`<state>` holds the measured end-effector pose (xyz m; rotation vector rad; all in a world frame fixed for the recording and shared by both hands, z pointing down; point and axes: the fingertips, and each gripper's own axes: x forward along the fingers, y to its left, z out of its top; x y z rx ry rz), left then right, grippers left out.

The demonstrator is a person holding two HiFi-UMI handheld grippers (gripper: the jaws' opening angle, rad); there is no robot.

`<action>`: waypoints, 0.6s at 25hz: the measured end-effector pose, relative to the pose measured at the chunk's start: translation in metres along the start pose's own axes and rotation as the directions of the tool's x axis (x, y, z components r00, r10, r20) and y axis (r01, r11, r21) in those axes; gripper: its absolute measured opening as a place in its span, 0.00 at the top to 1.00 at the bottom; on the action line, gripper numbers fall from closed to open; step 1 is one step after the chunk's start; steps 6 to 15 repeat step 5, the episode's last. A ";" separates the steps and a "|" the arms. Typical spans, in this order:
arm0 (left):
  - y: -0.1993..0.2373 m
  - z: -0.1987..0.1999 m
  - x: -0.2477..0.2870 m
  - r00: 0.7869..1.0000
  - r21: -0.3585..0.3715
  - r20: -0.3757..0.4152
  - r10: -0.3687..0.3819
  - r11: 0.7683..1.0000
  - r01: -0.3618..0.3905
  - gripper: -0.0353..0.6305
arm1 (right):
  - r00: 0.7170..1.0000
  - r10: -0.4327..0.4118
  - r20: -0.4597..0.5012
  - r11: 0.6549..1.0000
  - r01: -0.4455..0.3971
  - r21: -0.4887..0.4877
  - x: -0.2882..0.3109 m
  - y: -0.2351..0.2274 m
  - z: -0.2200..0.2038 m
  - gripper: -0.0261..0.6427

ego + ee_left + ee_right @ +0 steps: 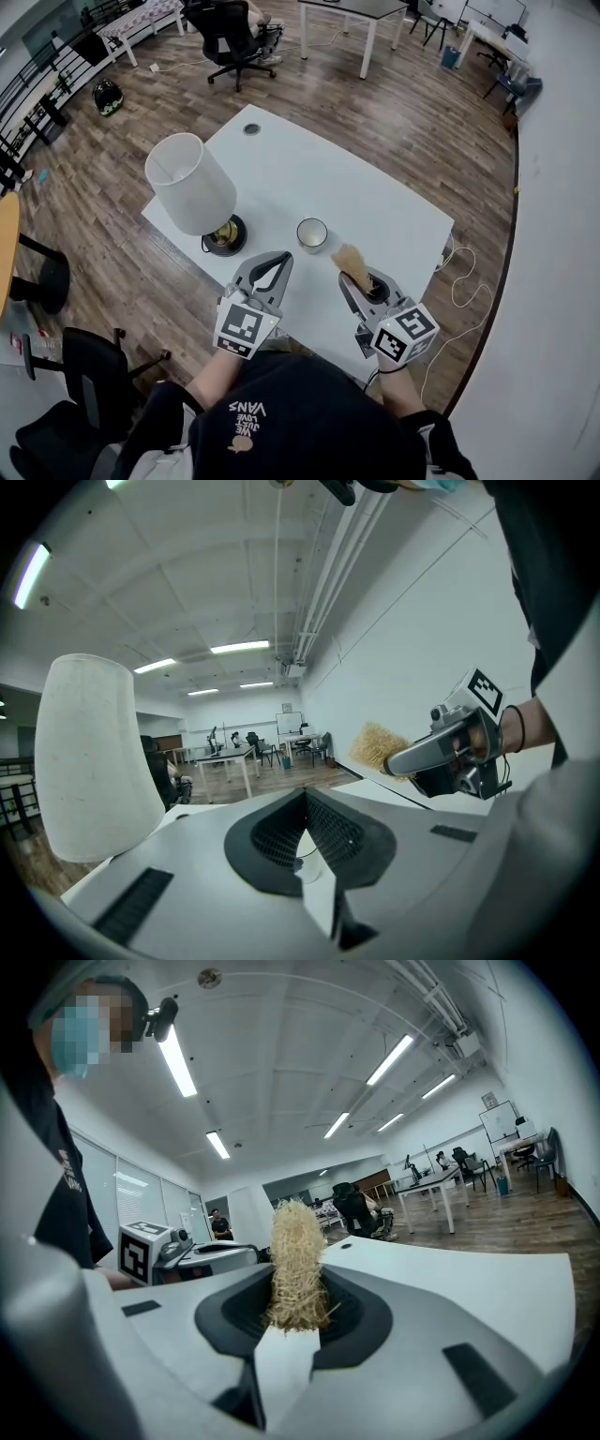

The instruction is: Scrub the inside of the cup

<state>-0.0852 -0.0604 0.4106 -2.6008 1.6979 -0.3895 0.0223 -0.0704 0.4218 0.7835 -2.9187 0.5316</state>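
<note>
The cup [312, 233] is seen standing upright on the white desk [394, 202], just beyond the two grippers and near the brass base of a table lamp [192, 187]. The jaws of the left gripper [278, 262] are held together with nothing between them. Those of the right gripper [359, 281] are clamped on a straw-coloured fibre scrubber [351, 260], which is held outside the cup, near its right side.
</note>
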 end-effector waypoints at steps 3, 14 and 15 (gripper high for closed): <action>0.001 -0.001 0.000 1.000 -0.003 -0.002 0.001 1.000 -0.001 0.93 | 1.000 0.003 -0.002 1.000 -0.003 -0.002 0.002 0.000 0.000 0.81; 0.001 -0.003 0.000 1.000 -0.005 -0.003 0.001 1.000 -0.001 0.93 | 1.000 0.005 -0.003 1.000 -0.005 -0.002 0.003 0.001 -0.001 0.81; 0.001 -0.003 0.000 1.000 -0.005 -0.003 0.001 1.000 -0.001 0.93 | 1.000 0.005 -0.003 1.000 -0.005 -0.002 0.003 0.001 -0.001 0.81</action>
